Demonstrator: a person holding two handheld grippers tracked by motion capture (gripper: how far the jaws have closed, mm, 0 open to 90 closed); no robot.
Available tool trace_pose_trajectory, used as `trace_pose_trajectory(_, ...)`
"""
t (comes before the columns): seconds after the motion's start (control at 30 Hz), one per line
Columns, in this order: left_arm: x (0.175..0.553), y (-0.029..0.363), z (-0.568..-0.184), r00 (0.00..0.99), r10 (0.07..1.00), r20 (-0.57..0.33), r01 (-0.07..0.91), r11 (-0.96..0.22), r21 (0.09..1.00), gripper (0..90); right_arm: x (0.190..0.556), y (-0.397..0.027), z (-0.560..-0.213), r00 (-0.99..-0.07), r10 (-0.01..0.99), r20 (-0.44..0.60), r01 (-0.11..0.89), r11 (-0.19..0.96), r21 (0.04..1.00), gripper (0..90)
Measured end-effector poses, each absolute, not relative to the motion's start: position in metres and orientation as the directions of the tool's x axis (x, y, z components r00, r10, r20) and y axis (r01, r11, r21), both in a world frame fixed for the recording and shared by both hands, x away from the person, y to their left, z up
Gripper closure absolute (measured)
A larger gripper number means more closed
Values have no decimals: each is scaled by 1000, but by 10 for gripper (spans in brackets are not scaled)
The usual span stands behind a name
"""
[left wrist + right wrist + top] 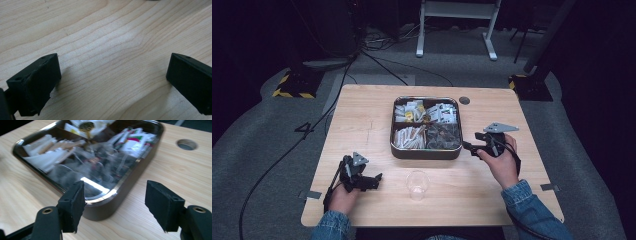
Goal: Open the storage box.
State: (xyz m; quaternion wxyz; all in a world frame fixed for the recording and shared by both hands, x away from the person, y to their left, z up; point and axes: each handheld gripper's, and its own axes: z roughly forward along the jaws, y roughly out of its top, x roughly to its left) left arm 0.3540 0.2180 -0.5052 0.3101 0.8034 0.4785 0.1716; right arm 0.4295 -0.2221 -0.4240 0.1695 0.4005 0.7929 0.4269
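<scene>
A dark metal tray point(426, 154) with four compartments sits in the middle of the wooden table. It holds white sachets at the back, pale wrapped sticks at front left and dark clear-wrapped items at front right. A clear plastic cup point(417, 185) stands upright in front of it. My right gripper point(469, 146) hovers just off the tray's front right corner, pointing at it, open and with nothing in it. In the right gripper view the tray's rim point(130, 177) lies just beyond the right gripper point(115, 205). My left gripper point(377, 180) rests low at the front left, left of the cup, and the left gripper point(112, 82) stands open over bare wood.
A round cable hole point(464, 100) sits behind the tray's right corner, also seen as the hole point(186, 144) in the right gripper view. Cables run over the grey floor past the table's far and left edges. Bare wood lies to the tray's left and right.
</scene>
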Motion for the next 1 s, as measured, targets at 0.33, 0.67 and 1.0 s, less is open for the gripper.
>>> trace_pose_trajectory(0.33,353,220,-506,504,863,-31,656,-359,664,0,444,-186,-412,-620,781,75,482,304,821,267)
trace_pose_trajectory(0.67,355,220,-506,508,861,-29,653,-362,665,0,459,-151,-408,-609,786,107,495,271,825,281)
trace_pose_trajectory(1.0,358,221,-505,518,855,-27,649,-372,664,0,486,-121,-419,-624,778,73,496,323,806,320)
